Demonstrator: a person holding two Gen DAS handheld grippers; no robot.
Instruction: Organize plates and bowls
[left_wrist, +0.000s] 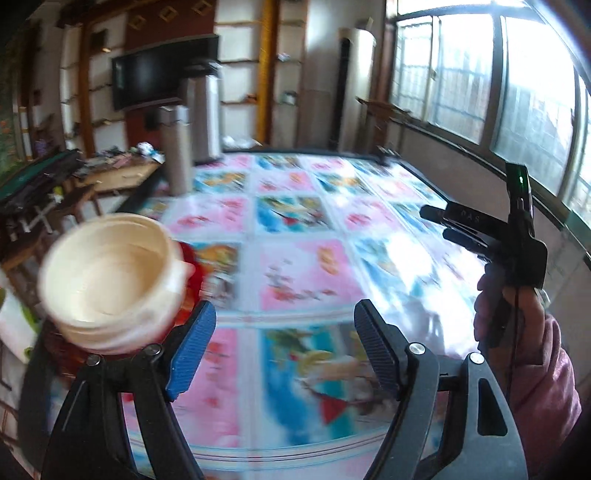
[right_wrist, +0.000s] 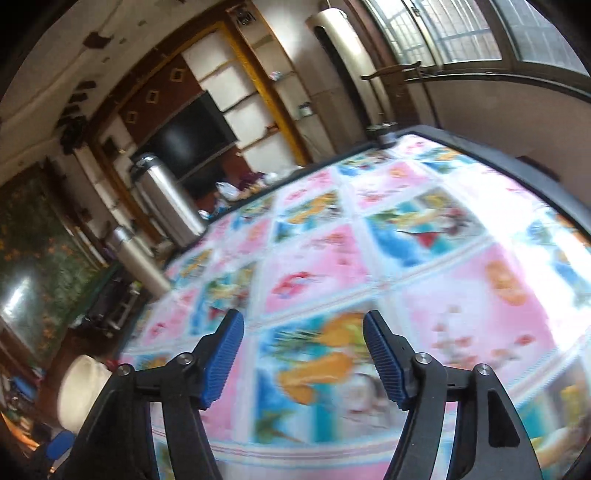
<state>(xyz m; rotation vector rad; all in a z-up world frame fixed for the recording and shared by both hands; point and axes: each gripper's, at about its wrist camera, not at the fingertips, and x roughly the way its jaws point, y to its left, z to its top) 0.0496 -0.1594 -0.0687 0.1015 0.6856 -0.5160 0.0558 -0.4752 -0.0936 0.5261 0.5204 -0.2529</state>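
Note:
A stack of cream bowls (left_wrist: 110, 280) stands at the table's left side on something red (left_wrist: 192, 273), probably a plate. My left gripper (left_wrist: 284, 347) is open just to the right of the stack, nothing between its blue pads. In the left wrist view the right gripper (left_wrist: 439, 221) shows side-on at the far right, held by a hand in a pink sleeve (left_wrist: 535, 369). My right gripper (right_wrist: 303, 354) is open over the patterned tablecloth, with nothing between its fingers. The cream stack (right_wrist: 83, 387) appears blurred at the lower left, partly behind the left finger.
The table wears a glossy pink and blue cartoon cloth (left_wrist: 303, 273). Two steel flasks (left_wrist: 177, 147) stand at the far left edge. A cluttered wooden side table (left_wrist: 122, 170) lies beyond. A window wall (left_wrist: 498, 74) runs along the right.

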